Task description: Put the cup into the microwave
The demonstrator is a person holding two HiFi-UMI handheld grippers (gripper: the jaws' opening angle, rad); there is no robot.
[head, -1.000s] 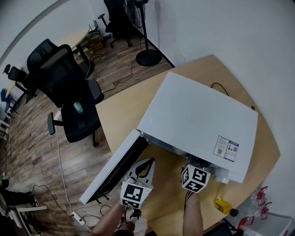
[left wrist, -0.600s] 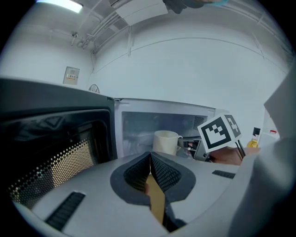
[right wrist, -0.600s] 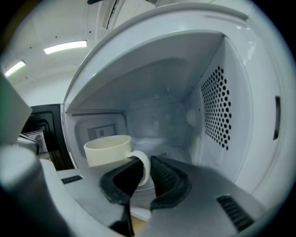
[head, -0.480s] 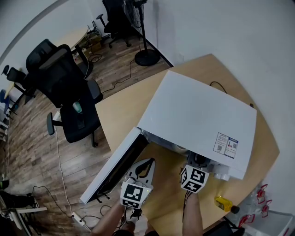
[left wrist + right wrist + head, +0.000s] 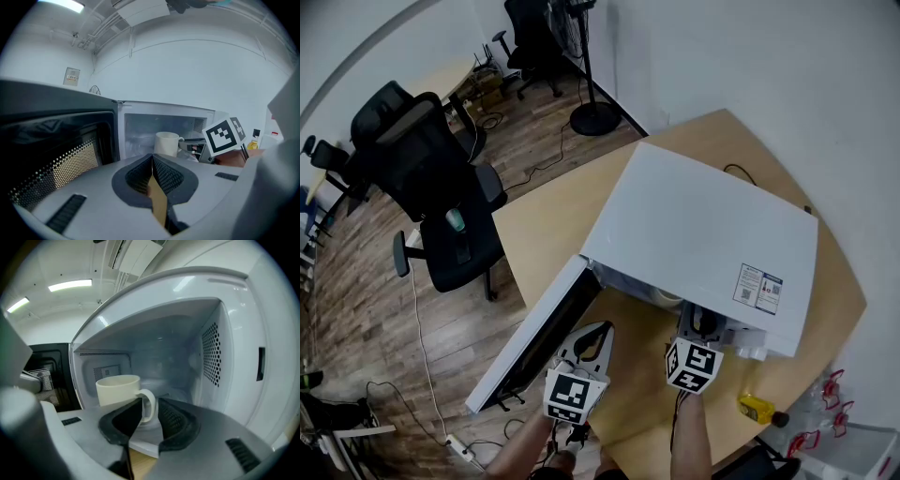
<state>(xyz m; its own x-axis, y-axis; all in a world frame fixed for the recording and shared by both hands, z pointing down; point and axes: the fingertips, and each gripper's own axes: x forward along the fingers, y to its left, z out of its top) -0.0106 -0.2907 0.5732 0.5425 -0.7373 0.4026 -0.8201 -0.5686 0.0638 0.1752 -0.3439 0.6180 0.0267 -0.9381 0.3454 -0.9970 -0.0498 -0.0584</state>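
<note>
Cup — inside microwave, free all round

Wooden table, one big load on it.
White microwave sits mid-table, its door hanging open past the near edge; small yellow bottle lies by the right corner, black cable behind.

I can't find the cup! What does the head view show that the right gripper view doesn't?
Only the head view: the black chair, the floor, the yellow bottle. Only the right gripper view: a clear look at the cup inside, its handle between the right tool's jaws, which have just been opening. Both: the microwave and its open door.
</note>
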